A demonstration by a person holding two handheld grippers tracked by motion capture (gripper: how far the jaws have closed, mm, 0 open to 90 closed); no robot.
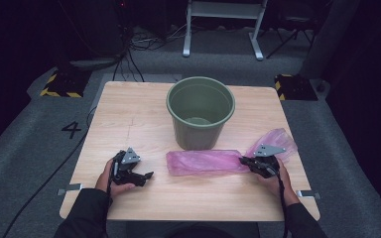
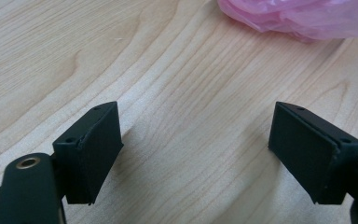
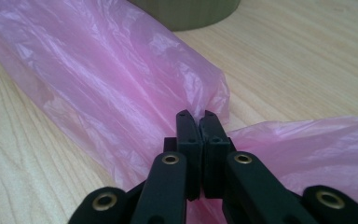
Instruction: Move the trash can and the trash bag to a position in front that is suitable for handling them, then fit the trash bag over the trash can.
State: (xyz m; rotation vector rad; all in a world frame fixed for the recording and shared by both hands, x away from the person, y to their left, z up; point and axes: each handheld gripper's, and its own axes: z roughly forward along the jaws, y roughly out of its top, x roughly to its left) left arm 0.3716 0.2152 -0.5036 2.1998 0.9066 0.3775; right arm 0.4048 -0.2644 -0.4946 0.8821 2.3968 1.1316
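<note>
My right claw (image 3: pixel 196 122) is pressed together, pinching the pink plastic bag (image 1: pixel 206 162), which lies flat on the table (image 1: pixel 139 114) at six o'clock from the green bucket (image 1: pixel 200 113). My left claw (image 2: pixel 196 154) is spread wide over bare wood, with the bag at one o'clock.

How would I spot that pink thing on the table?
Find the green bucket standing on the wooden table. Just in front of it lies the pink plastic bag, pinched by the right gripper. It alone is thin, crinkly and see-through.
</note>
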